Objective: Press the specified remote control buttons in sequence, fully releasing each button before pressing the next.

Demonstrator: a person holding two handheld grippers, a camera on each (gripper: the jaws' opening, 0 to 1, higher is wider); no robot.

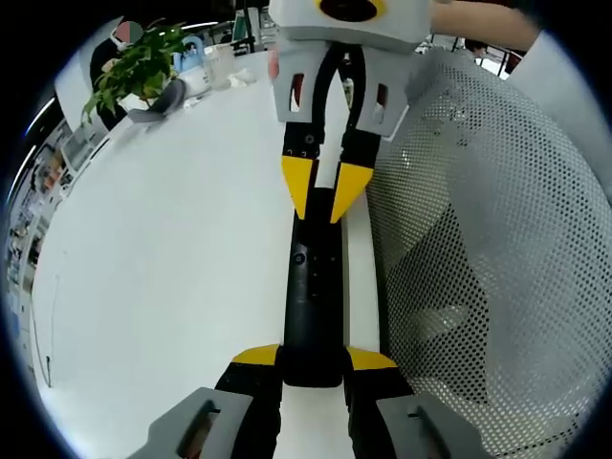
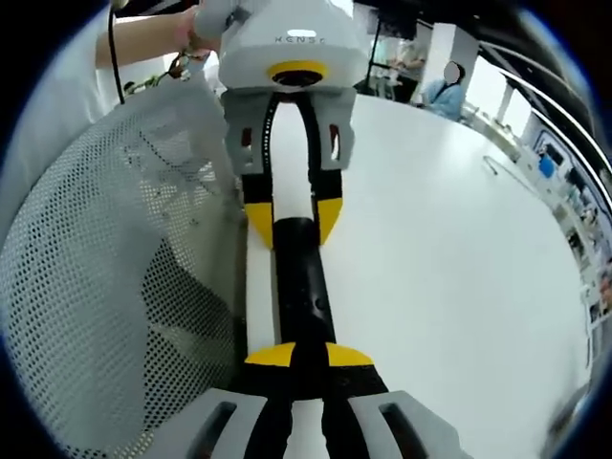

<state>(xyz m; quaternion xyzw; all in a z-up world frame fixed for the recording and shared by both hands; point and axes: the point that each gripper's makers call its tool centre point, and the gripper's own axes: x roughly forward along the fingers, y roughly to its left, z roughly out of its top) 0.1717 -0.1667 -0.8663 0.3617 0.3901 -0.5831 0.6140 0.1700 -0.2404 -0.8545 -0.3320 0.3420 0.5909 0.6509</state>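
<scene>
A long black remote (image 1: 312, 287) lies lengthwise along a white strip at the table's edge. My left gripper (image 1: 313, 360) is shut on its near end, one yellow-tipped jaw on each side. From the far side my right gripper (image 1: 320, 216) comes in with its jaws almost together, and its yellow tips rest on the remote's far end. In the right gripper view the remote (image 2: 304, 277) runs away from my right gripper (image 2: 311, 356). There the left gripper (image 2: 294, 228) clamps the remote's other end. Small buttons show on the remote's top.
A white perforated mesh surface (image 1: 478, 249) curves up close beside the remote, seen too as mesh (image 2: 105, 249). The white table (image 1: 163, 258) spreads wide on the other side. A potted plant (image 1: 139, 67) and small items stand at its far edge. A person sits far off.
</scene>
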